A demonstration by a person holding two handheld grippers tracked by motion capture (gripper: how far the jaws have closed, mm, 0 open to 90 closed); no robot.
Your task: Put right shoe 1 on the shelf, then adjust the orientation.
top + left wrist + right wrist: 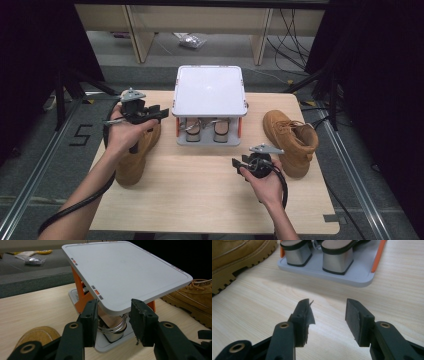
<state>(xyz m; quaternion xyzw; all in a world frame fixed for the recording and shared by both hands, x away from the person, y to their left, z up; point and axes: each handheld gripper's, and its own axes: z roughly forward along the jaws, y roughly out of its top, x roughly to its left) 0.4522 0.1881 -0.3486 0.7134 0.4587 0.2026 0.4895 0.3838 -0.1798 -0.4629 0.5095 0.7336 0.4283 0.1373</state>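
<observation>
My two claws — left claw (162, 113), right claw (235, 163) — are black, brass-riveted, each topped by a grey three-cornered plate, trailing thick black cable; forearms bare.

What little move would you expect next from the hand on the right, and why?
Probably a short swing toward the tan suede lace-up boot beside it. The right gripper hovers over bare wooden table with its fingers apart and nothing between them. The white two-tier shoe rack has an empty top shelf, and silver block-heeled sandals fill the lower one.
</observation>
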